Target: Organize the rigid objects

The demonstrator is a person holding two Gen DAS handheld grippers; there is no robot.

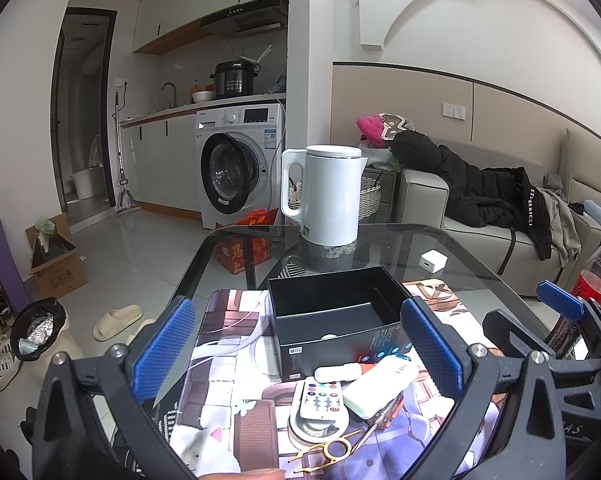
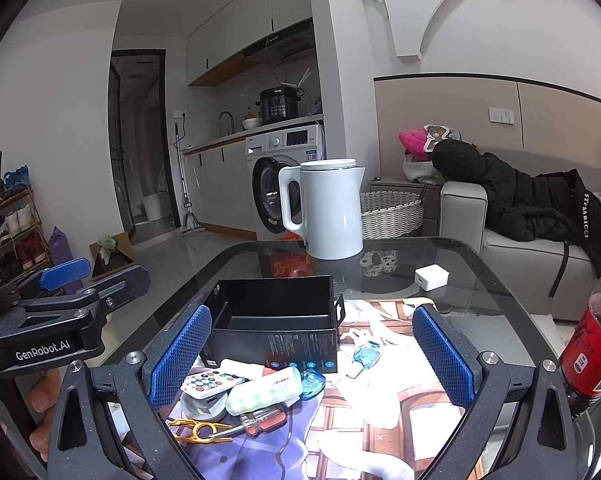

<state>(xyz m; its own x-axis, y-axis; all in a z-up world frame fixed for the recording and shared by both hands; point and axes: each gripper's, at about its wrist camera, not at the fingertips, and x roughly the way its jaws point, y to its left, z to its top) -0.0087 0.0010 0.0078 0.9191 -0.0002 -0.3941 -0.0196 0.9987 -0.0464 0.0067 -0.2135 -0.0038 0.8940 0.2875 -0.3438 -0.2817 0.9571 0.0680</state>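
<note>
An open black box [image 1: 332,312] [image 2: 276,324] stands on a printed mat on the glass table. In front of it lies a pile: a white remote [image 1: 322,396] [image 2: 208,382], a white-green case [image 1: 380,386] [image 2: 266,390], a small white stick [image 1: 338,373], a tape roll [image 1: 320,426], a red-handled screwdriver [image 2: 256,424] and a yellow tool [image 1: 332,450] [image 2: 198,428]. Small blue items [image 2: 366,352] lie to the right. My left gripper [image 1: 300,344] is open and empty above the pile. My right gripper [image 2: 312,356] is open and empty too.
A white kettle [image 1: 328,192] [image 2: 328,208] stands at the table's far edge. A white charger cube [image 1: 433,260] [image 2: 431,277] lies behind the mat. A red drink bottle [image 1: 596,276] [image 2: 592,352] stands at the right edge. A sofa with clothes is beyond.
</note>
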